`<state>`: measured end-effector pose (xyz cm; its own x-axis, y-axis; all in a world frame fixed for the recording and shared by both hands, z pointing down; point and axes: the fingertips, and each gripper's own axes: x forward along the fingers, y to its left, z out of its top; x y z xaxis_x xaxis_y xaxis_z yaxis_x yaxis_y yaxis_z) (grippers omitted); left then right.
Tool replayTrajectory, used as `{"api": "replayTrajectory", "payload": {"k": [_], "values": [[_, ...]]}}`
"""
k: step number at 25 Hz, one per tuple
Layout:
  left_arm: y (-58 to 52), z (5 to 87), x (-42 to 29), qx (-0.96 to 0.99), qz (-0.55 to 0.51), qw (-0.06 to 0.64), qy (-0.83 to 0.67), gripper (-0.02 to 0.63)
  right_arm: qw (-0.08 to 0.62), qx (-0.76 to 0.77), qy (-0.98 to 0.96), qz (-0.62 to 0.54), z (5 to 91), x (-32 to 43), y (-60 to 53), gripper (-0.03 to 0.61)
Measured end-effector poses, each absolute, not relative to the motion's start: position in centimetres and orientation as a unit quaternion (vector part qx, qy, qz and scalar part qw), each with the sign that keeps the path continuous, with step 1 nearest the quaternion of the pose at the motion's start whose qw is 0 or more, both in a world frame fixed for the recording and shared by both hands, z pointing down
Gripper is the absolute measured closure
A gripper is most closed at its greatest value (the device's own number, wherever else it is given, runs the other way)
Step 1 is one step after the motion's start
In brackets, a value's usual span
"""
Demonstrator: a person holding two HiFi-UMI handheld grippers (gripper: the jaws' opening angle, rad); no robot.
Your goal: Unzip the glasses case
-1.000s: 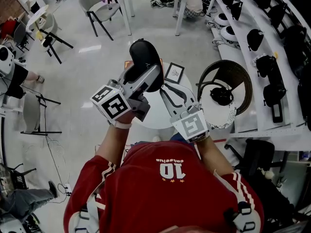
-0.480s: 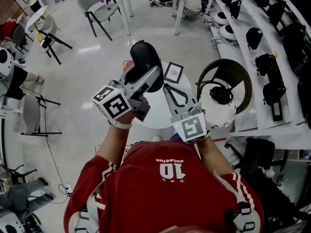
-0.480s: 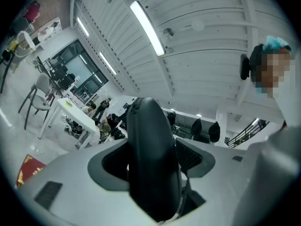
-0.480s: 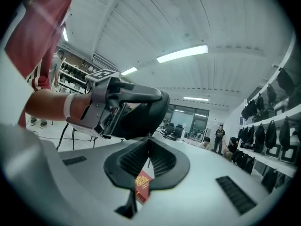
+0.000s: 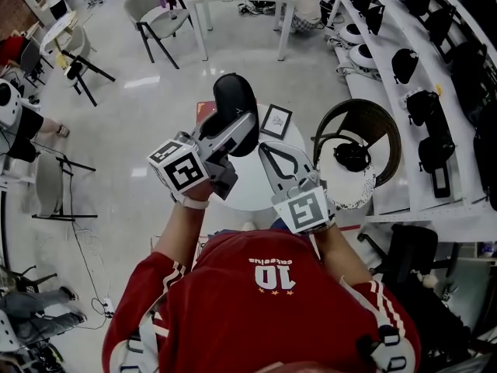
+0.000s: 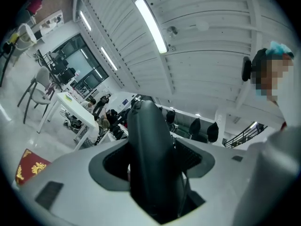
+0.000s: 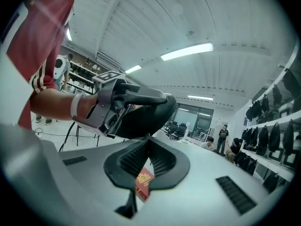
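The left gripper holds the glasses case up off the round white worktop. In the left gripper view its fingers are clamped on the dark, rounded shell from both sides, with the case standing up between them and its far end pointing away. No opening shows along the case's edge in any view, so I judge the zip to be shut and the task to be at its grasp-the-puller step, with the unzipping itself not begun.

To the right, the right gripper points at the near lower edge of the case. In the right gripper view its fingers are pressed together at the tips, and the tips sit right against the underside of the case. Whether a zipper tab is caught between them is too small to tell. Through the gap behind the tips a red booklet shows, lying on the worktop below.

The next move depends on that tab. If the tips have it, the right gripper should draw it along the seam around the curved end while the left gripper holds the shell steady against the pull. If they have closed on nothing, they need to part, find the tab and pinch again
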<state>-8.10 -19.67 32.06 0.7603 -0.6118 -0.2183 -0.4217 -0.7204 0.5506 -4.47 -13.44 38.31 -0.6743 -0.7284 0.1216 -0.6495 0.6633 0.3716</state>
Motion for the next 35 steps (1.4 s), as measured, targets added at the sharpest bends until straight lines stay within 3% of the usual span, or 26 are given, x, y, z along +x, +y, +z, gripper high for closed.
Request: {"api": "replayTrajectory", "payload": {"k": [35], "values": [[-14.1,36.7,-4.3,0.954,-0.035,0.249,-0.16,0.313,0.137,0.404,-0.887,-0.178,35.4,-0.9,-15.4,0.563]]}}
